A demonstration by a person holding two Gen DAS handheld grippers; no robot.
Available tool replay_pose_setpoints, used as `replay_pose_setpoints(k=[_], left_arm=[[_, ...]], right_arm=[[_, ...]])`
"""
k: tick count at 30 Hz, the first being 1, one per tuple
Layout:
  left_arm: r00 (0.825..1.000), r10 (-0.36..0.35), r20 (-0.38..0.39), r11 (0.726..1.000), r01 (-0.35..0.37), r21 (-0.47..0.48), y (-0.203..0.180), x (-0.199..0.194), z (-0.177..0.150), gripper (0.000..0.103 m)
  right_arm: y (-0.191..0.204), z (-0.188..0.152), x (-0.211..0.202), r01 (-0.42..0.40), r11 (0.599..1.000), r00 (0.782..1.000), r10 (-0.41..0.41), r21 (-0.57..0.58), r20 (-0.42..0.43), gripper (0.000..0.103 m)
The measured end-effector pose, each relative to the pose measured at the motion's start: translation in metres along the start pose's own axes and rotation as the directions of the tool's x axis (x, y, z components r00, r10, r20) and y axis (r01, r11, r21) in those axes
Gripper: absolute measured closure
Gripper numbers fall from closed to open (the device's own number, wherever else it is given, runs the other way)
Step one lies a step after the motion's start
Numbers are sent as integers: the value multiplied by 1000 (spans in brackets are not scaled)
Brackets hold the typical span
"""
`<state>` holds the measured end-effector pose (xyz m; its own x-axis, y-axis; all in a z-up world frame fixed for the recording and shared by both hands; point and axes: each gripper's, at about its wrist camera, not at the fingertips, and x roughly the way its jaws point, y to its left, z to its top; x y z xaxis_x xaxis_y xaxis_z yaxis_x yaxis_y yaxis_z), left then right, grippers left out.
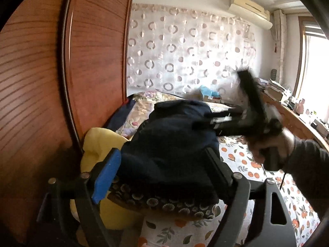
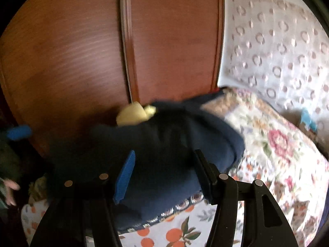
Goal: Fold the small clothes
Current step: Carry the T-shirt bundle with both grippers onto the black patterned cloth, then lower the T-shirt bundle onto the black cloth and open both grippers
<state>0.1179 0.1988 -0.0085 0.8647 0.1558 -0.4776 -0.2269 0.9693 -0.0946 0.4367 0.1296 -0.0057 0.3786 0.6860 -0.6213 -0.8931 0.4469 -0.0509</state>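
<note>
A dark navy garment [image 1: 172, 144] lies bunched on top of a folded dark cloth with a ring pattern [image 1: 164, 203] on the bed. It also shows in the right wrist view [image 2: 164, 144], blurred. My left gripper [image 1: 162, 170] is open, its fingers either side of the navy garment's near edge. My right gripper [image 2: 164, 175] is open too, straddling the garment. In the left wrist view the right gripper [image 1: 207, 121] reaches onto the garment from the right, blurred by motion.
A yellow garment [image 1: 98, 144] lies at the left against the wooden wardrobe [image 1: 41, 82]. The bed has an orange-print sheet [image 1: 242, 160] and a floral quilt [image 2: 277, 144]. A cluttered wooden shelf [image 1: 298, 119] runs along the right under the window.
</note>
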Motion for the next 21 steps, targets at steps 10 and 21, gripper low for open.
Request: replay_pose_setpoints(k=[10, 21], left_arm=[[1000, -17, 18, 999, 16, 38, -11, -15, 8, 19], [994, -105, 17, 990, 103, 91, -53, -40, 4, 19]], right_arm=[[11, -18, -26, 75, 993, 996, -78, 86, 36, 43], [64, -89, -147, 164, 971, 976, -185, 174, 113, 40]])
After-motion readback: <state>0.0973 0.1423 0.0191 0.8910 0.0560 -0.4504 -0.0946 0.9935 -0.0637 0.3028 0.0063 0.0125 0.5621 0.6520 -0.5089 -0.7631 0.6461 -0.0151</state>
